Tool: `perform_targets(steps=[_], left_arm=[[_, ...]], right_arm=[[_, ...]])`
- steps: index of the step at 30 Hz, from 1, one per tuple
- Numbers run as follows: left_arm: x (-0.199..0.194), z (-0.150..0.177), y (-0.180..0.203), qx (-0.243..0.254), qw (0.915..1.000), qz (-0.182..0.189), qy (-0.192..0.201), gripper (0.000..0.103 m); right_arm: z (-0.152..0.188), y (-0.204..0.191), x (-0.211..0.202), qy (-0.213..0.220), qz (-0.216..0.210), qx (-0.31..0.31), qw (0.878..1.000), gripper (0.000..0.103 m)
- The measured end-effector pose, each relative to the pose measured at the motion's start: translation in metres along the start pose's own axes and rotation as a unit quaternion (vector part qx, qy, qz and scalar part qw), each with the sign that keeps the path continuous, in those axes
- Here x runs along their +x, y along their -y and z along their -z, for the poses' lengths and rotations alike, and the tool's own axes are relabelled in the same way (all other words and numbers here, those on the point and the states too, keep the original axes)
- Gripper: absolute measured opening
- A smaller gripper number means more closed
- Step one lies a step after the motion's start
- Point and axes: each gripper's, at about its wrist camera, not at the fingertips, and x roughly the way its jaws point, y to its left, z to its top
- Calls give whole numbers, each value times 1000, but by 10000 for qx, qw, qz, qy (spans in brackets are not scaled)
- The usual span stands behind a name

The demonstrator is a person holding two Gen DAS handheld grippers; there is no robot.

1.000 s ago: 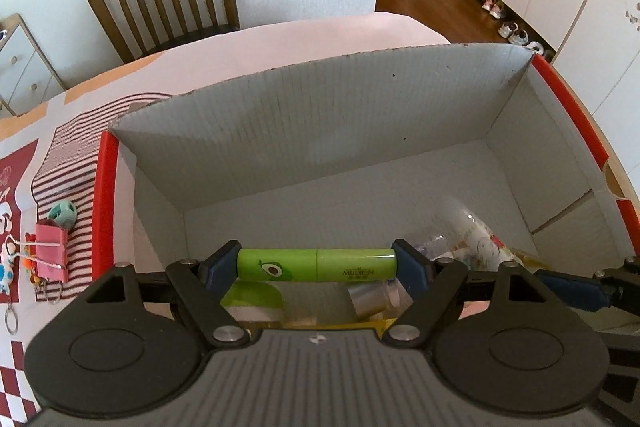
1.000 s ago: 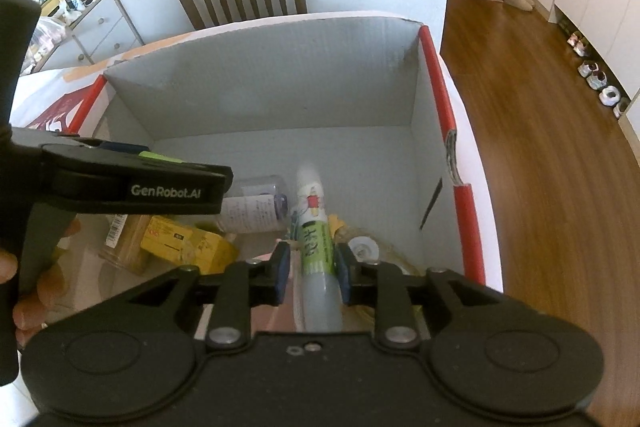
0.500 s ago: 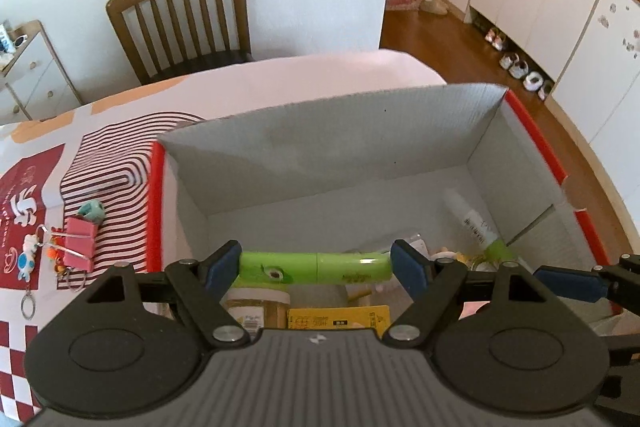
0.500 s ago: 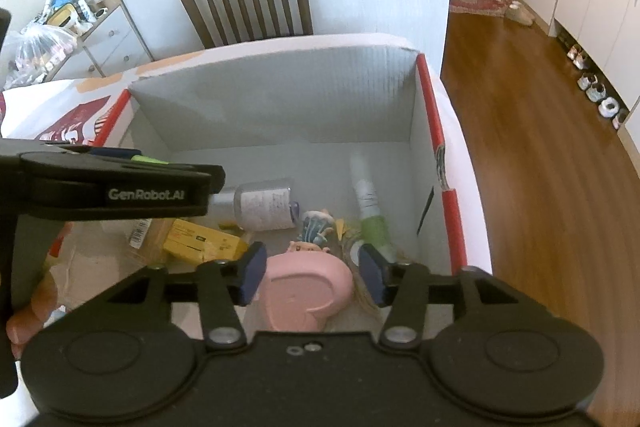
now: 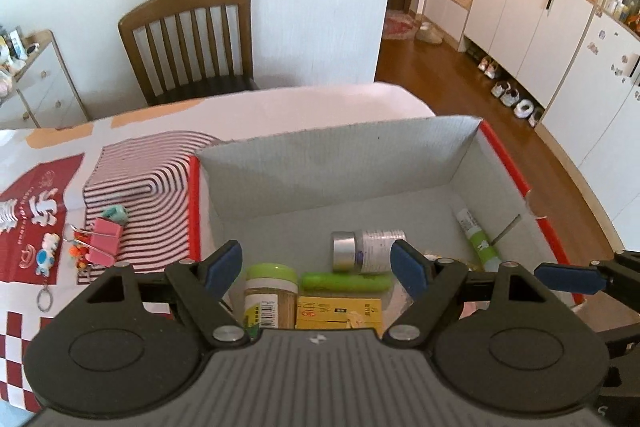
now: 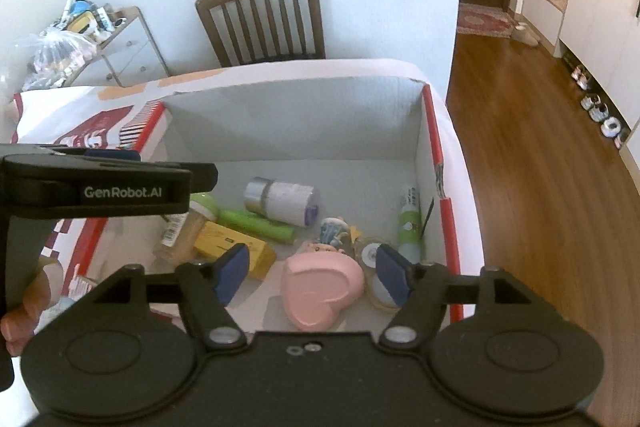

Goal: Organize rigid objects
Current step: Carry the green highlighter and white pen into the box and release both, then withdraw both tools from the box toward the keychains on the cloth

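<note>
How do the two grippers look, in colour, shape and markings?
Both are matte black plastic. The left gripper and right gripper each have two round discs, silver screws and angled linkages ending in blue pads on the fingers. The body near the camera is ribbed grey on the left and plain black on the right. From the right wrist view, the left one's side reads "GenRobot.AI" in white. No cables show.

green tube [image 5: 346, 282] | flat in box [image 5: 340, 163] | beside yellow carton [image 5: 338, 311]
</note>
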Motion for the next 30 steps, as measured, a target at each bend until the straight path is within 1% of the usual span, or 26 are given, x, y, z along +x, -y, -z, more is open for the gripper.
perform_targets(steps=[6, 11, 15, 17, 20, 23, 26, 30], left_arm=[[-26, 6, -9, -56, 9997, 78, 221, 82], [-47, 17, -26, -127, 9993, 174, 321, 83], [-62, 27, -42, -167, 9988, 257, 390, 83], [-69, 33, -53, -198, 9985, 282, 433, 84], [-79, 44, -69, -230, 9980, 308, 508, 87], [-89, 55, -90, -271, 9974, 331, 580, 88], [-98, 66, -110, -271, 9971, 318, 633, 94], [-105, 81, -141, -274, 9970, 314, 657, 95]], right_arm=[[2, -12, -18, 110, -91, -135, 9998, 76], [2, -26, -30, 228, -135, -277, 9993, 84], [3, -41, -37, 323, -156, -398, 9986, 88], [5, -50, -38, 379, -148, -452, 9982, 92], [8, -64, -41, 457, -176, -454, 9978, 98], [12, -79, -42, 573, -198, -484, 9970, 100], [17, -97, -43, 679, -226, -509, 9961, 102], [20, -122, -38, 633, -254, -520, 9963, 102]])
